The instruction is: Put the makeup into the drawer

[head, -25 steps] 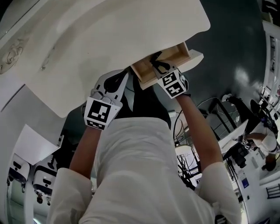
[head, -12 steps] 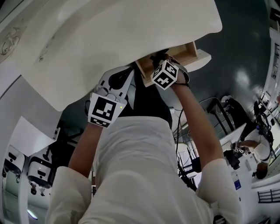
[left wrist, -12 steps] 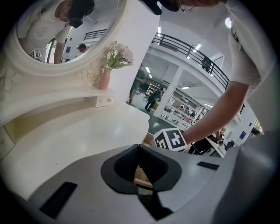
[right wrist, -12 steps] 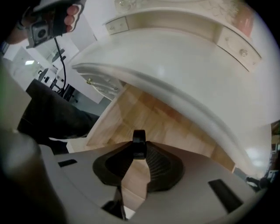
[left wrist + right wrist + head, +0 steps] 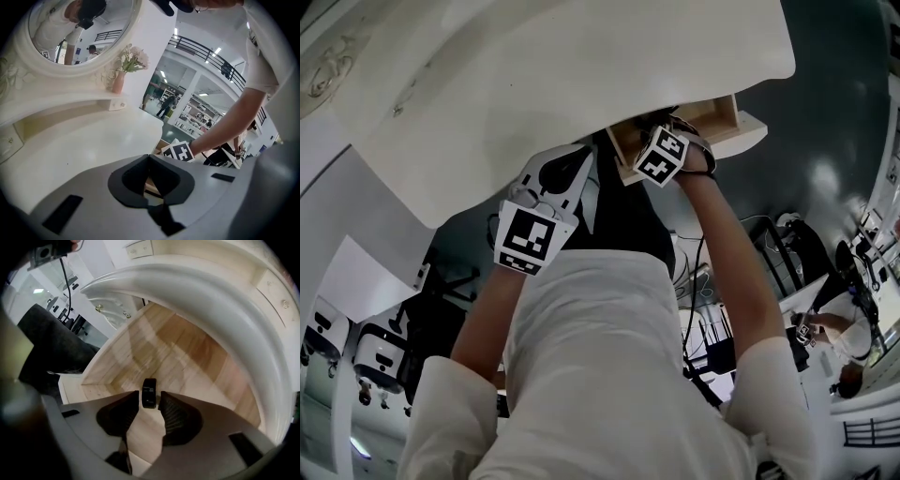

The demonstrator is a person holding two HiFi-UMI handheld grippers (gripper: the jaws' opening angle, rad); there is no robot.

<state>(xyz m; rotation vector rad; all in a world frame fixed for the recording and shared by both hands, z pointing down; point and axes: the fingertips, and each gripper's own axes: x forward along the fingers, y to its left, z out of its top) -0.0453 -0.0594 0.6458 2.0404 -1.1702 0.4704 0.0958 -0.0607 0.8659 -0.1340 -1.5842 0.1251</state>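
Inside the drawer [image 5: 187, 352], only the right gripper view shows the makeup [image 5: 149, 393].

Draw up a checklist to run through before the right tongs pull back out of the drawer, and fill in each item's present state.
1. Drawer pulled out far enough to reach its wooden floor: ok.
2. Black makeup piece inside the drawer, not over its edge: ok.
3. Right tongs letting go: ok; the jaws are opening, with the piece between them and the pads not pressing on it.
4. Piece resting flat on the drawer floor: cannot tell.
5. Left tongs empty and out of the way: ok; shut on nothing, held left of the drawer.
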